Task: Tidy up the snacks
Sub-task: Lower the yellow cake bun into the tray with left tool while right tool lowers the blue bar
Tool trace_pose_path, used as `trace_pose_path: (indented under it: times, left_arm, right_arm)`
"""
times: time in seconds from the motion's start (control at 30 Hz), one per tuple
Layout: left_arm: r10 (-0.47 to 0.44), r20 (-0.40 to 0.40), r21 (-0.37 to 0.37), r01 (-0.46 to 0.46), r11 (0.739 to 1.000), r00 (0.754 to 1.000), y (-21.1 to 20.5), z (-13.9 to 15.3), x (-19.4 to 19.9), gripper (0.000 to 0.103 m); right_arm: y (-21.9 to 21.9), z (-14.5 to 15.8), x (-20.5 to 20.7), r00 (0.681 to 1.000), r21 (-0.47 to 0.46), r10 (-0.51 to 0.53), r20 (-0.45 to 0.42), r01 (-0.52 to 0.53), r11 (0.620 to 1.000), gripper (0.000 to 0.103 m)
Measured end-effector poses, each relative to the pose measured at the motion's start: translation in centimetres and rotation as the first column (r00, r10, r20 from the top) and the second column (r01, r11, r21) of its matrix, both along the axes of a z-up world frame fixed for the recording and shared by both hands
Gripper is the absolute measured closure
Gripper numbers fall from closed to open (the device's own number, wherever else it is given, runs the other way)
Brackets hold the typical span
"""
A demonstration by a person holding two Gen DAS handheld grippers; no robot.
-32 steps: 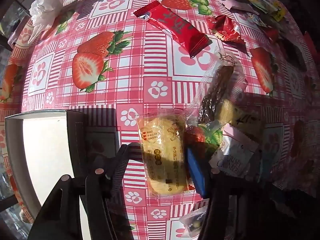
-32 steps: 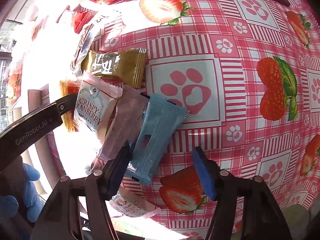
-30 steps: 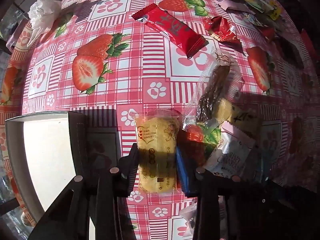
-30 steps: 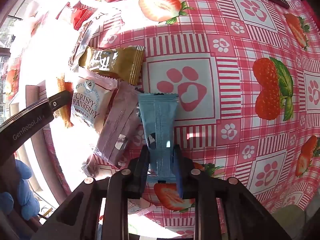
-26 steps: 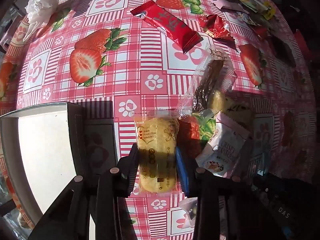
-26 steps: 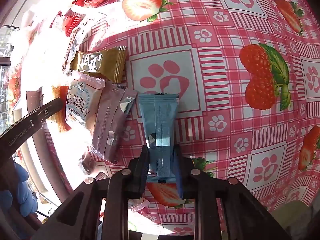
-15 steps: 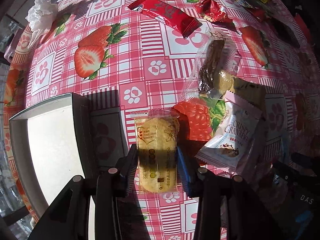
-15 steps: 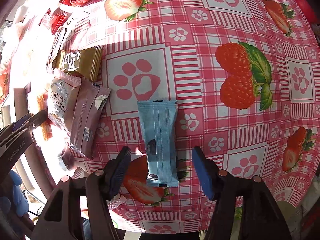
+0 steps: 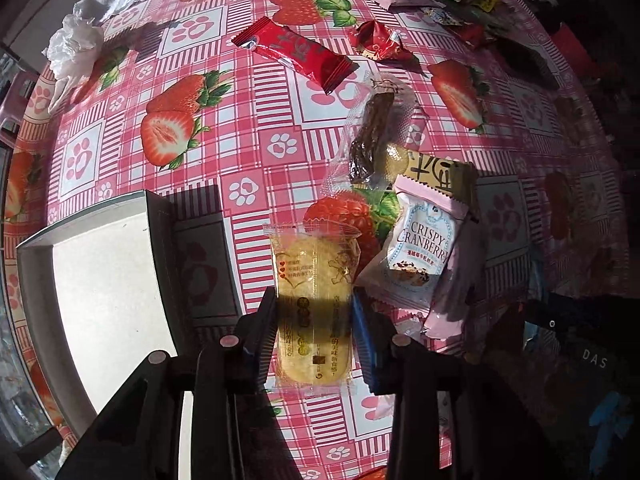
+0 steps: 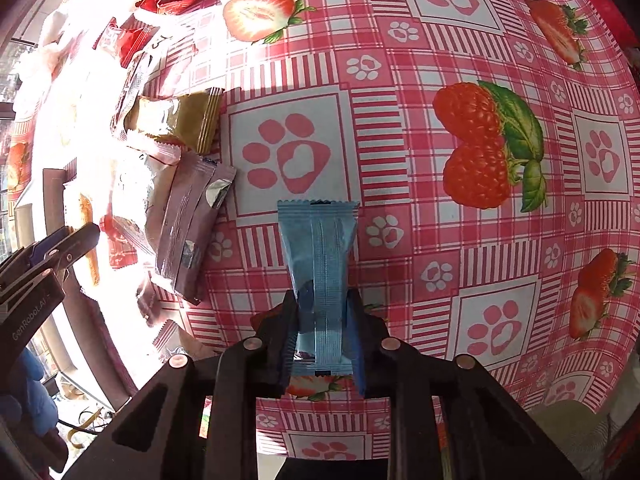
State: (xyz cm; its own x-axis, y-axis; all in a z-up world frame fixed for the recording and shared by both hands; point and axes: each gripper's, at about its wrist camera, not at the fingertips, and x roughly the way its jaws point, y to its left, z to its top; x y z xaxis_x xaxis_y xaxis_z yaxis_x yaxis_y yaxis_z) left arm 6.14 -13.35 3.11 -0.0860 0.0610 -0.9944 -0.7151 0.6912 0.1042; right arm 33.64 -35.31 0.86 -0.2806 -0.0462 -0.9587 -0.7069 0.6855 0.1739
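Left tool: closed on a clear-wrapped yellow biscuit packet, gripped at its lower half, pale round biscuit showing through the film, small red hearts and rows of print too small to read. Centre bottom of the left wrist view, packet pointing up the frame. To its left, a white tray with a dark rim wall, on the surface with its pink check, strawberries and paw prints.

Right of the biscuit packet: a white and pink packet reading "CRISPY CRANBERRY", overlapped at its right by a plain pink sachet. Above these, a gold packet with large white characters, and a clear wrapper with a dark brown stick. Upper centre: a long red bar; just right of it, a crumpled red foil sweet. Upper left: crumpled white plastic.

Right tool: clamped on a light blue ribbed sachet, held at its lower end, centre of the right wrist view, no legible print. Far left edge: "GenRobot.AI" on the other tool's arm.
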Motion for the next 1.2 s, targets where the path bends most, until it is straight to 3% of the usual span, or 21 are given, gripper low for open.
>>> trace_pose_path:
  times: [0.1, 0.13, 0.17, 0.3, 0.33, 0.37, 0.4, 0.53, 0.6, 0.63, 0.67, 0.77, 0.8, 0.83, 0.9, 1.1, 1.17, 1.2]
  left_arm:
    - [-0.018, 0.022, 0.008, 0.018, 1.0, 1.0, -0.9, 2.2, 2.3, 0.064]
    - [-0.022, 0.028, 0.011, 0.021, 1.0, 0.999, -1.0, 3.0, 3.1, 0.064]
    - [-0.022, 0.036, 0.013, 0.021, 1.0, 0.999, -1.2, 3.6, 3.9, 0.064]
    - [-0.014, 0.087, 0.011, 0.013, 1.0, 0.996, -2.0, 6.3, 3.9, 0.064]
    - [-0.013, 0.09, 0.006, 0.012, 1.0, 0.996, -2.2, 6.5, 3.6, 0.064]
    - [-0.005, 0.091, 0.015, 0.003, 1.0, 0.996, -2.8, 6.2, 4.6, 0.064]
    - [-0.006, 0.098, -0.025, 0.009, 1.0, 0.995, -2.2, 6.0, 3.7, 0.064]
    - [0.052, 0.087, -0.006, -0.051, 0.999, 0.995, -3.6, 3.9, 5.2, 0.064]
    - [0.1, 0.088, -0.005, -0.1, 0.995, 0.991, -6.5, 3.5, -1.4, 0.064]
    - [0.127, 0.077, -0.016, -0.127, 0.992, 0.989, -5.2, 4.2, -5.0, 0.064]
    - [0.158, 0.045, -0.044, -0.156, 0.987, 0.986, -3.9, 3.4, -4.5, 0.064]
    - [0.233, 0.076, -0.009, -0.233, 0.972, 0.97, -2.5, 2.4, -12.1, 0.064]
    - [0.247, 0.091, -0.003, -0.248, 0.969, 0.965, -2.1, 1.7, -13.7, 0.064]
    - [0.264, 0.08, -0.02, -0.263, 0.965, 0.961, -0.3, 3.2, -16.1, 0.064]
    - [0.265, 0.076, 0.022, -0.267, 0.963, 0.961, -0.6, 2.8, -19.6, 0.064]
    - [0.291, 0.048, 0.02, -0.292, 0.956, 0.956, 0.0, 1.4, -23.7, 0.064]
    - [0.29, 0.009, 0.003, -0.29, 0.957, 0.957, -0.4, 1.8, -23.2, 0.058]
    - [0.287, 0.005, 0.001, -0.287, 0.958, 0.958, -0.4, 1.6, -23.4, 0.048]
  right_arm:
    - [-0.2, 0.5, 2.2, 1.0, 0.044, -0.016, -0.021, 0.016, 0.999, 0.079]
    - [-3.0, 0.9, 2.1, 0.999, 0.061, -0.023, -0.028, 0.025, 0.998, 0.079]
    - [-2.7, 1.0, 2.7, 0.999, 0.074, -0.031, -0.037, 0.033, 0.997, 0.079]
    - [-4.3, 2.8, 0.5, 0.998, 0.122, -0.027, -0.054, 0.033, 0.992, 0.079]
    - [-4.5, 4.7, -2.8, 0.998, 0.135, -0.015, -0.056, 0.023, 0.991, 0.079]
    - [-3.6, 4.9, -3.0, 0.998, 0.145, 0.0, -0.06, 0.008, 0.989, 0.079]
    - [-2.7, 5.5, -4.7, 0.998, 0.155, 0.021, -0.061, -0.011, 0.988, 0.079]
    - [1.0, 6.6, -7.5, 0.989, 0.196, 0.133, -0.066, -0.118, 0.973, 0.079]
    - [4.1, 7.1, -8.9, 0.978, 0.219, 0.198, -0.071, -0.179, 0.959, 0.079]
    - [5.2, 7.3, -9.6, 0.97, 0.23, 0.233, -0.074, -0.211, 0.95, 0.079]
    - [6.5, 7.3, -10.5, 0.96, 0.239, 0.268, -0.078, -0.243, 0.94, 0.079]
    - [8.2, 7.9, -14.5, 0.926, 0.26, 0.368, -0.087, -0.335, 0.906, 0.079]
    - [11.8, 7.2, -14.4, 0.914, 0.265, 0.395, -0.092, -0.36, 0.895, 0.079]
    - [11.9, 6.7, -16.4, 0.902, 0.273, 0.422, -0.093, -0.385, 0.882, 0.079]
    - [13.5, 6.8, -18.7, 0.878, 0.291, 0.468, -0.1, -0.424, 0.858, 0.079]
    - [15.9, 7.0, -25.0, 0.824, 0.332, 0.557, -0.107, -0.498, 0.801, 0.079]
    - [16.5, 6.5, -25.8, 0.812, 0.327, 0.572, -0.116, -0.513, 0.794, 0.078]
    - [16.0, 5.9, -26.5, 0.803, 0.316, 0.583, -0.125, -0.525, 0.791, 0.072]
